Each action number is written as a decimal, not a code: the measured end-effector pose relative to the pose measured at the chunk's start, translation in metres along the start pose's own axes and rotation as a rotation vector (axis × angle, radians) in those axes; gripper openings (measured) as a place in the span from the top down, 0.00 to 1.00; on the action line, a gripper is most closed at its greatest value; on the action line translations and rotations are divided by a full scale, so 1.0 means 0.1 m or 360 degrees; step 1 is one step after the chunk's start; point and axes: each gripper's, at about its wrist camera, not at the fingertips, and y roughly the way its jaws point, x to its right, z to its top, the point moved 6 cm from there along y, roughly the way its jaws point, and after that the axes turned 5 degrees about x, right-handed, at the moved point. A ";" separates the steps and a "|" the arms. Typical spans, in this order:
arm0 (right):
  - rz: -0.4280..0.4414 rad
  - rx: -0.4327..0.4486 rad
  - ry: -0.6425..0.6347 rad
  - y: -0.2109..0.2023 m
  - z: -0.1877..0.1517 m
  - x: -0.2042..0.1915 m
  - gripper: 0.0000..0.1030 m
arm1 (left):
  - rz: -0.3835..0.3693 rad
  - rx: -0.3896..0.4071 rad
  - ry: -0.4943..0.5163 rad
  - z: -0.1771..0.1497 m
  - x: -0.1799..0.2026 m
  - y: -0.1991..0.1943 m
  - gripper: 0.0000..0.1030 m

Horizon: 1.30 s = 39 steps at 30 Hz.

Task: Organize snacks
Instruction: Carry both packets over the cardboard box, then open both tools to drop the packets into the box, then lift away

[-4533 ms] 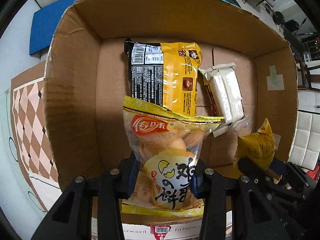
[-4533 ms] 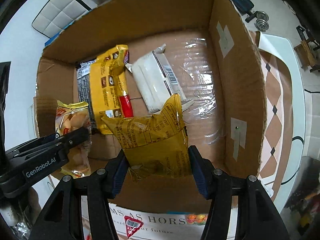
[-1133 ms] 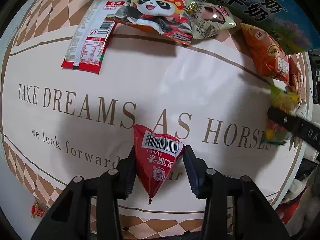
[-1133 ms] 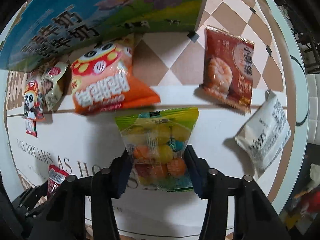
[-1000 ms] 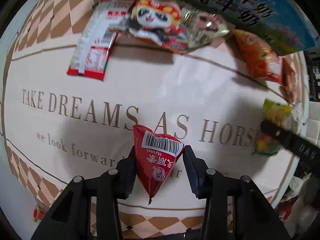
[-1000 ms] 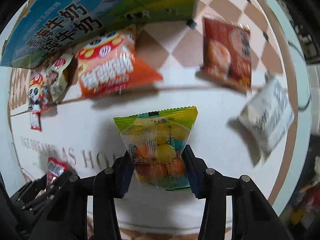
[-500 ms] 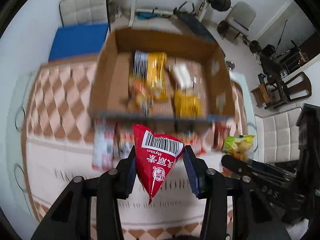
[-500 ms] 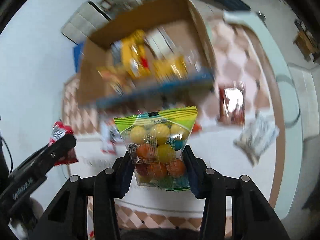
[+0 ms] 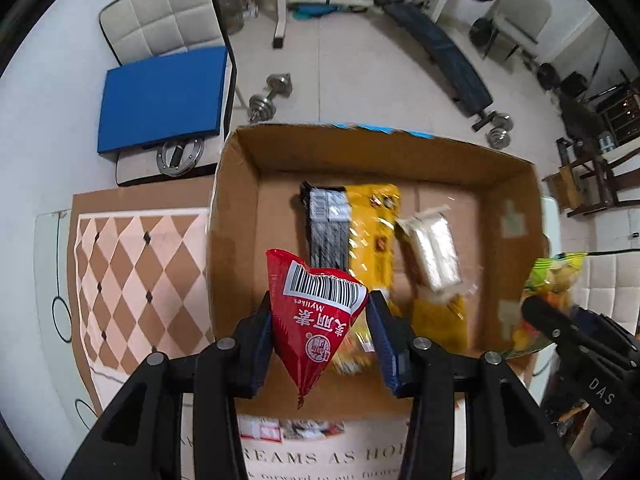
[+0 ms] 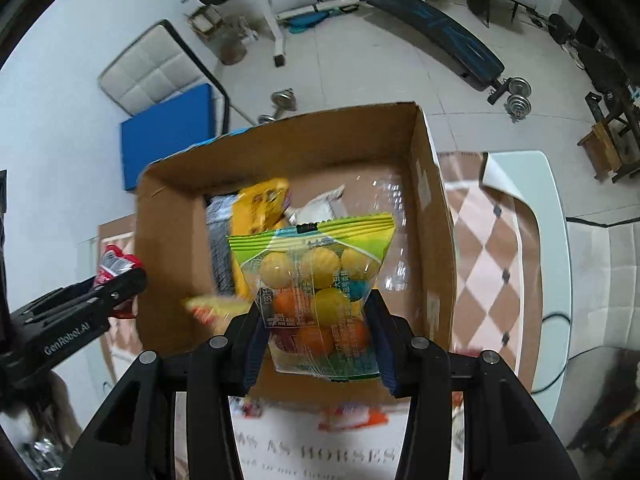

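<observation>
My left gripper (image 9: 318,330) is shut on a red triangular snack packet (image 9: 316,312) and holds it above the near edge of an open cardboard box (image 9: 236,240). My right gripper (image 10: 316,336) is shut on a clear bag of coloured candy balls (image 10: 318,292) with a green top, also above the box's near edge (image 10: 168,264). Inside the box lie a yellow and black packet (image 9: 352,232), a white wrapped bar (image 9: 434,254) and a yellow bag (image 9: 440,320). Each gripper shows in the other's view: the right (image 9: 560,328), the left (image 10: 104,292).
The box stands on a table with a checkered cloth (image 9: 136,272) and a printed mat (image 9: 316,456). Several snack packets (image 10: 352,418) lie on the mat just in front of the box. Beyond the table are a chair with a blue cushion (image 9: 160,92) and gym gear (image 9: 436,56).
Both grippers have lifted their packets from the mat and risen, moving forward toward the box. The box now fills the middle of both views, seen from above.
</observation>
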 end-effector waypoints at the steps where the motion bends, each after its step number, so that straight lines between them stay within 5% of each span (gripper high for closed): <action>1: -0.0030 -0.0016 -0.0001 0.10 0.07 0.02 0.52 | 0.0009 -0.0017 -0.0001 0.06 -0.02 0.07 0.60; 15: -0.0209 -0.0152 0.0012 0.92 0.60 0.25 0.51 | 0.0112 -0.0247 0.0032 0.53 -0.15 0.74 0.57; 17: -0.0223 -0.0186 0.0003 0.97 0.62 0.26 0.39 | 0.0133 -0.0282 0.0008 0.54 -0.17 0.78 0.56; 18: -0.0240 -0.0176 -0.0010 0.97 0.64 0.26 0.19 | 0.0143 -0.0289 0.0011 0.55 -0.16 0.80 0.55; 19: -0.0245 -0.0159 -0.0020 0.97 0.66 0.25 0.12 | 0.0155 -0.0293 0.0011 0.57 -0.16 0.82 0.48; 22: -0.0225 -0.0169 -0.0023 0.95 0.67 0.24 0.12 | 0.0155 -0.0268 -0.0002 0.60 -0.15 0.82 0.22; 31: -0.0197 -0.0192 -0.0031 0.88 0.59 0.20 0.11 | 0.0099 -0.0252 -0.0037 0.53 -0.10 0.78 0.22; 39: -0.0209 -0.0104 -0.0104 0.68 0.29 0.14 0.11 | 0.0057 -0.0103 -0.0026 0.22 -0.01 0.57 0.22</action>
